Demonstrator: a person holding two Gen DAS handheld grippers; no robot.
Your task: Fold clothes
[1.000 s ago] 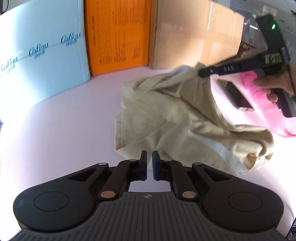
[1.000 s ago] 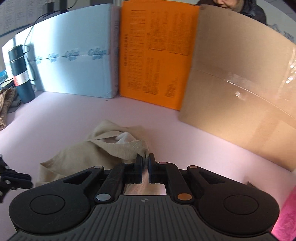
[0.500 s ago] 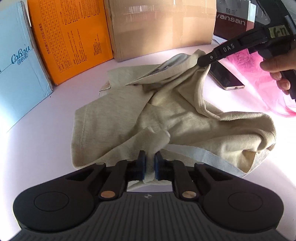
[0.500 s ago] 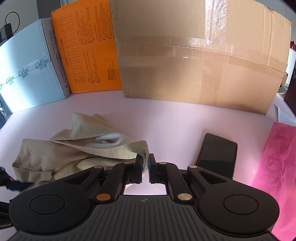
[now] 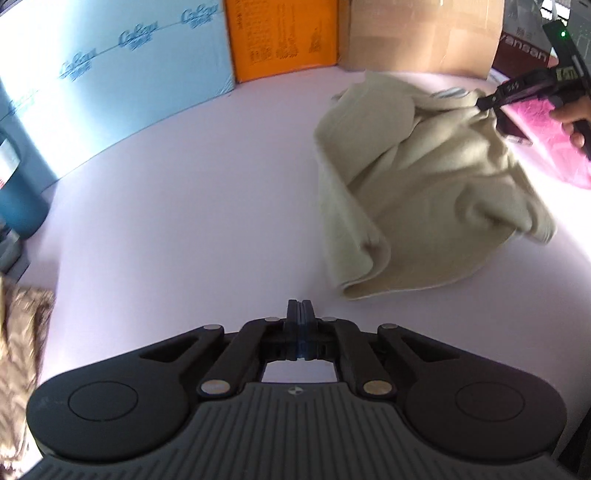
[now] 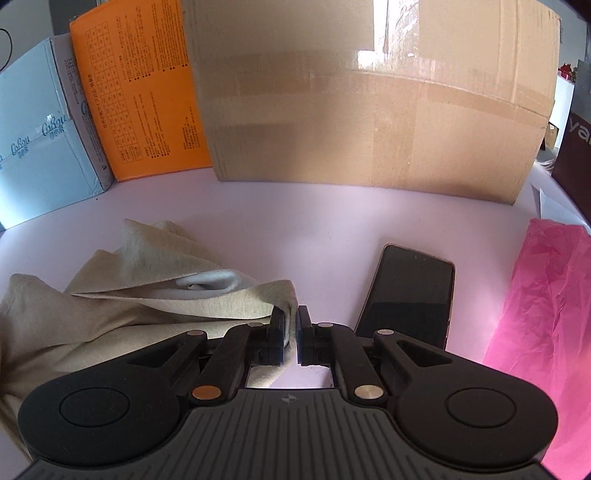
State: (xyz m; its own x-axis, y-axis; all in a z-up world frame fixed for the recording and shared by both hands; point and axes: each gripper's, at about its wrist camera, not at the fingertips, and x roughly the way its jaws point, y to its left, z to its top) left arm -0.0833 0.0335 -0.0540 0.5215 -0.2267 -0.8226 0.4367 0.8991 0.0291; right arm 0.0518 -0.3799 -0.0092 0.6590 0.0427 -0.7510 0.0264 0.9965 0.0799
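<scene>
Surface: pale pink tabletop (image 5: 177,206), glare patch on its right side in the left wrist view.
Backdrop: light blue box (image 5: 92,74), orange box (image 5: 280,35) and brown cardboard box (image 6: 369,99) stand side by side along the far edge; a dark red printed box (image 5: 524,51) sits further right.
Garment: beige shirt (image 5: 417,192), crumpled in a loose heap on the table right of centre in the left wrist view; paler inner lining (image 6: 207,282) shows at an opening in the right wrist view.
Left gripper (image 5: 300,308): fingers pressed together with nothing between them, over bare table, near the shirt's near hem but apart from it.
Right gripper (image 6: 290,325): narrow gap, a fold of the shirt's edge pinched between the pads; in the left wrist view its tip meets the shirt's upper corner, which is pulled up into a peak.
Right hand (image 5: 574,118): wrapped around the gripper handle, partly out of frame.
Phone (image 6: 406,291): dark screen up, flat on the table just right of the right gripper.
Pink plastic bag (image 6: 546,332): crinkled, right of the phone.
Left edge: dark teal bottle (image 5: 16,177) by the blue box; brown patterned fabric (image 5: 18,350) at the table's near left, blurred.
</scene>
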